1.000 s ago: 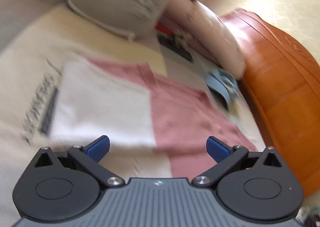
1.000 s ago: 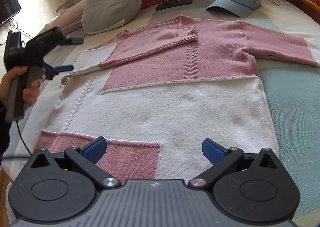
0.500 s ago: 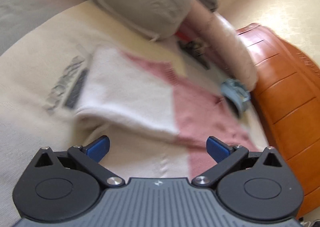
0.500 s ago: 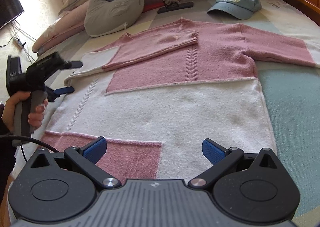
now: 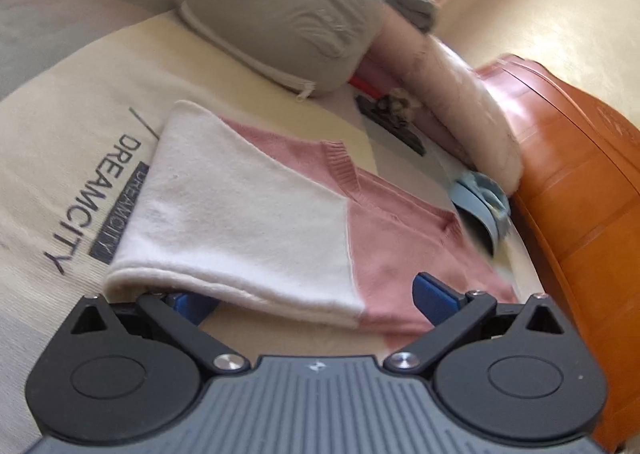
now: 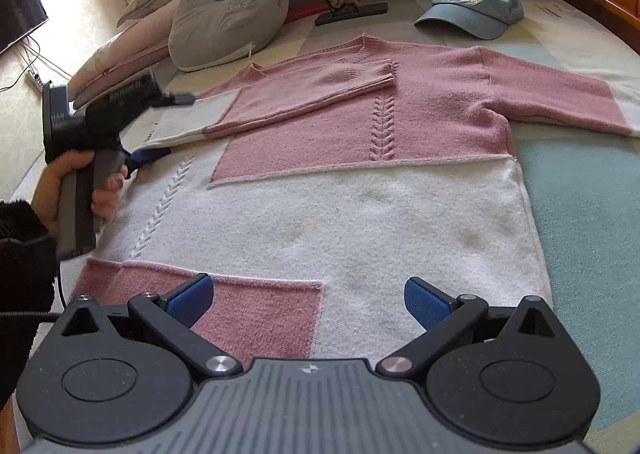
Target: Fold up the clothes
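On the patchwork bedspread (image 6: 580,194) by an orange headboard (image 5: 580,194), a pink-and-white sweater (image 6: 360,206) lies flat, both grippers' jaws wide open, empty.

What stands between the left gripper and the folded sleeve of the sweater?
Nothing visible. The left gripper is open at the white edge of the folded sleeve, with one finger already under it. The pillow and the cap lie further back on the bed.

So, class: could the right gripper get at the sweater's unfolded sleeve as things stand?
Probably yes. The right gripper is open, and the sleeve lies flat on the bed with nothing on it; only the cap sits beyond it.
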Tool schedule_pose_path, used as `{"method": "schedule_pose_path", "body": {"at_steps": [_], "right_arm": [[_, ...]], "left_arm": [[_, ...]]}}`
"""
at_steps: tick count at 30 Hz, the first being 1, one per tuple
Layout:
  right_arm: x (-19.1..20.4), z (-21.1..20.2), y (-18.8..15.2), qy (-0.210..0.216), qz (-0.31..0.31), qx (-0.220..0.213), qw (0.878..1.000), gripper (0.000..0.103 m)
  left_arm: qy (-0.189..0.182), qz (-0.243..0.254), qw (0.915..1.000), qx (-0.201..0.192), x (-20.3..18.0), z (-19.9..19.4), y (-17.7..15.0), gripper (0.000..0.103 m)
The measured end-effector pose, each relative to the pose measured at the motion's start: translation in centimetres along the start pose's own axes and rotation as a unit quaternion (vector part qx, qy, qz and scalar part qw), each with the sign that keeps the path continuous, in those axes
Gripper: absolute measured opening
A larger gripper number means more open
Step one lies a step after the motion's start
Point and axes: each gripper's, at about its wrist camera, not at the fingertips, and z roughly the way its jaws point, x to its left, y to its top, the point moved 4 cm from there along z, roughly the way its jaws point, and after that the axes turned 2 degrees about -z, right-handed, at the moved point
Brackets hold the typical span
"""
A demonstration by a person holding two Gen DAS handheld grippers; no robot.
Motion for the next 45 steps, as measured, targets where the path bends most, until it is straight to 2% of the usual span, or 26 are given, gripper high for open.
{"method": "schedule_pose_path", "body": {"at_steps": [4,8,10,14,17,20,23,25,31,33,36,39,42,45], "right_arm": [[-0.2,0.0,0.0,-0.002,0.002,-0.001,1.0,0.103],[0.1,0.2,0.0,-0.002,-0.002,0.002,1.0,0.103],[0.3,0.3,0.0,-0.001,-0.005,0.003,1.0,0.103],[0.3,0.2,0.0,-0.002,-0.007,0.002,1.0,0.103],[-0.1,0.0,0.0,-0.002,-0.002,-0.001,1.0,0.103],[0.1,-0.4,0.1,0.002,-0.001,-0.006,1.0,0.103],[0.4,-0.4,0.2,0.004,-0.006,-0.008,1.0,0.103],[0.4,-0.3,0.2,0.001,-0.006,-0.009,1.0,0.103],[-0.2,0.1,0.4,-0.013,0.001,-0.007,1.0,0.103],[0.1,0.5,0.3,-0.016,-0.007,-0.006,1.0,0.103],[0.8,1.1,0.1,-0.019,-0.024,-0.006,1.0,0.103],[1.5,1.4,-0.5,-0.023,-0.043,-0.003,0.999,0.103],[1.8,1.6,-1.5,-0.043,-0.062,-0.004,0.997,0.103],[1.6,2.3,-2.9,-0.067,-0.069,-0.001,0.995,0.103]], "left_arm": [[0.002,0.002,1.0,0.004,-0.4,-1.0,0.2,0.101],[0.004,0.046,0.9989,0.006,-1.8,-1.0,-0.2,0.102],[0.03,0.045,0.9984,0.017,-0.8,-0.1,-0.5,0.101],[0.036,0.034,0.9987,0.015,-1.1,-0.8,-0.2,0.101],[0.031,0.057,0.9974,0.032,-2.5,-1.8,-0.3,0.102],[0.074,0.079,0.993,0.047,-2.3,-1.4,-0.9,0.102],[0.102,0.061,0.9918,0.047,-1.5,-1.4,-0.8,0.1],[0.134,0.053,0.9884,0.047,-2.0,-2.3,-0.3,0.1],[0.114,0.102,0.9879,0.022,-5.9,-8.8,1.5,0.1],[0.096,0.112,0.9887,0.027,-7.0,-10.9,1.3,0.101],[0.083,0.139,0.9861,0.036,-8.3,-13.1,-0.3,0.102],[0.08,0.179,0.9799,0.036,-8.8,-13.9,-3.6,0.102],[0.083,0.226,0.9705,0.017,-8.5,-13.6,-8.0,0.102],[0.108,0.256,0.9603,0.028,-7.5,-11.7,-11.8,0.102]]}}
